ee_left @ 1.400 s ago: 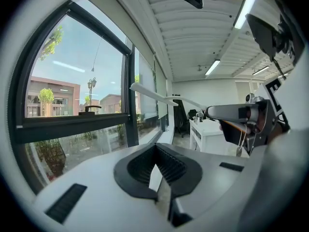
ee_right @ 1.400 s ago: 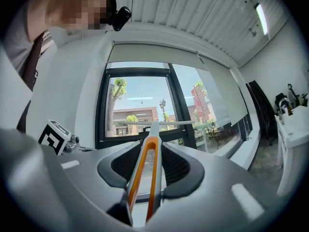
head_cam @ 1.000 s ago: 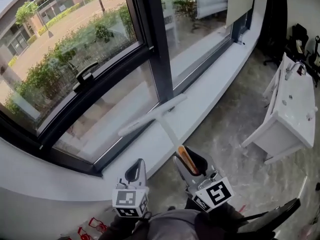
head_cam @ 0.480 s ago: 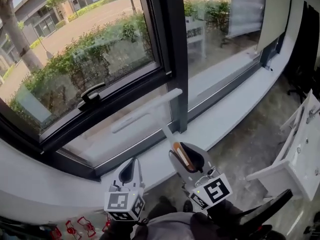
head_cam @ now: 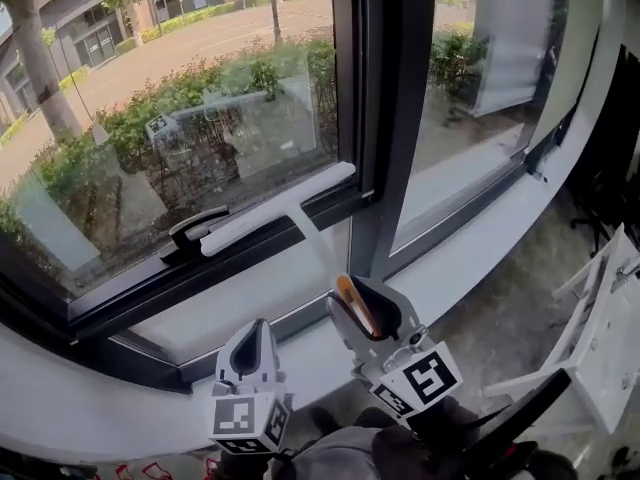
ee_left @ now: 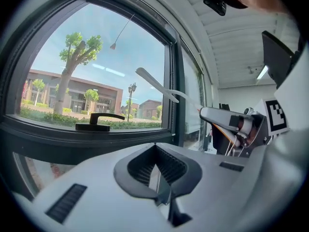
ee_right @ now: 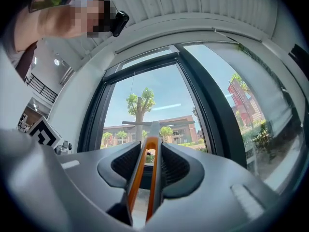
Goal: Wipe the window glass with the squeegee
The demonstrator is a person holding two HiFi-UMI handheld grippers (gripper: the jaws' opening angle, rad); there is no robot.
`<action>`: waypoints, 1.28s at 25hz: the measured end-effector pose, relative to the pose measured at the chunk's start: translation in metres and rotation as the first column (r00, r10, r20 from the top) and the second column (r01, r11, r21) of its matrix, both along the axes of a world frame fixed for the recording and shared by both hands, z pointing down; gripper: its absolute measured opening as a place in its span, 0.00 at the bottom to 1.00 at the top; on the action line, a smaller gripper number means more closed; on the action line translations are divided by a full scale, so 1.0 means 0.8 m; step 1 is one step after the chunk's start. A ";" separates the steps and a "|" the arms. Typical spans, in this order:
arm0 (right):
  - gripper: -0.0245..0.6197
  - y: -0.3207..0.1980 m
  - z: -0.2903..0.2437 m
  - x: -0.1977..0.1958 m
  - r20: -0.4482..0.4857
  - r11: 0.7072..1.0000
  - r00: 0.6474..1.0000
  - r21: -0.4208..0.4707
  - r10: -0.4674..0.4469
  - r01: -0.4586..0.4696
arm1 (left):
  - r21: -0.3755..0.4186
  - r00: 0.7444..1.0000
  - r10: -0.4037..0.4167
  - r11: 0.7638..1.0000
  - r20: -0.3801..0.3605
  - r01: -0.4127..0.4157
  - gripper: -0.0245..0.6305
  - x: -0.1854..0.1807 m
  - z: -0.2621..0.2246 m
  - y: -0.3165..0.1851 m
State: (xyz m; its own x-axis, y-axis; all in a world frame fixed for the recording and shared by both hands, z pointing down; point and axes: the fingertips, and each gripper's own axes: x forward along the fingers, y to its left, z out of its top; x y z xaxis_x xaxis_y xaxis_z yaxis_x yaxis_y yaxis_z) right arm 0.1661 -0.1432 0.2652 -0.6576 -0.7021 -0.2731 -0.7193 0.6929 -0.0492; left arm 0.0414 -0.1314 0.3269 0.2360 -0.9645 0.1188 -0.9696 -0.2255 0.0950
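Observation:
The squeegee has a long white blade (head_cam: 276, 208) and an orange-gripped handle (head_cam: 349, 302). My right gripper (head_cam: 362, 308) is shut on that handle, low and centre in the head view. The blade lies slanted against the bottom edge of the upper left window pane (head_cam: 200, 108), just right of the black window handle (head_cam: 194, 230). In the right gripper view the orange handle (ee_right: 144, 178) runs between the jaws to the blade (ee_right: 152, 123). My left gripper (head_cam: 250, 348) hangs below the sill, shut and empty. The left gripper view shows the blade (ee_left: 150, 81) raised against the glass.
A thick dark mullion (head_cam: 385, 118) splits the window just right of the blade. A white sill (head_cam: 480, 233) runs below the panes. At the right edge stands a white desk (head_cam: 612, 328). Trees, hedges and buildings lie outside.
My right gripper has lifted the squeegee from the sill and lower pane up to the bottom of the upper pane. Both grippers stayed shut.

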 end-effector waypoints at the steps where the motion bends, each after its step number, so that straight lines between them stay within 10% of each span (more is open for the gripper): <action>1: 0.24 -0.012 -0.007 -0.005 -0.004 1.000 1.000 0.008 0.000 0.000 | 0.007 1.000 -0.010 1.000 -0.003 0.010 0.04 -0.004 -0.010 -0.009; 32: 0.24 -0.236 -0.200 -0.036 0.122 0.940 0.991 0.328 0.052 -0.089 | 0.061 0.970 -0.239 0.970 0.040 0.236 0.04 -0.029 -0.046 -0.124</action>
State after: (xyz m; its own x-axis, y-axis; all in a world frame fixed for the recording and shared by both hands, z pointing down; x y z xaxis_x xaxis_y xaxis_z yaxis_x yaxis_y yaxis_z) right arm 0.1369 -0.3317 0.1054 -0.5625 -0.6024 -0.5663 -0.7701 0.6309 0.0939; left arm 0.0178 -0.2306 0.2898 -0.0054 -0.9976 0.0690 -0.9991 0.0084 0.0424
